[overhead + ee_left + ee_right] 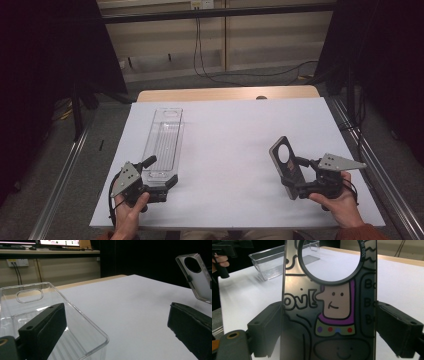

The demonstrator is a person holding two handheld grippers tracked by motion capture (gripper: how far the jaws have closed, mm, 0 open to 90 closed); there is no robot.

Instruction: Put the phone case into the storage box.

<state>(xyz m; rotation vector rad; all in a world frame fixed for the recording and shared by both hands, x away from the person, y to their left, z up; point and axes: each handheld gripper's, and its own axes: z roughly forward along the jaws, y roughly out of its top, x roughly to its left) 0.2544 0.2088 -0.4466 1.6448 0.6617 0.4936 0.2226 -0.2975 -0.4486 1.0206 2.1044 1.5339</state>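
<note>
Phone case upright, clamped between right tongs

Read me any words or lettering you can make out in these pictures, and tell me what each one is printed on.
"SO COOL": on the dark ring around the round cutout of the phone case.
"Bo": repeated down the case's right edge, cut off.
"OVE": bubble letters on its left side, uncertain.
Monitor text: too small to read.

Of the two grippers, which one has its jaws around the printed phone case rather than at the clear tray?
The right gripper: its jaws clamp the cartoon-printed phone case by its edges, held upright. The left gripper sits at the near end of the clear tray.
</note>
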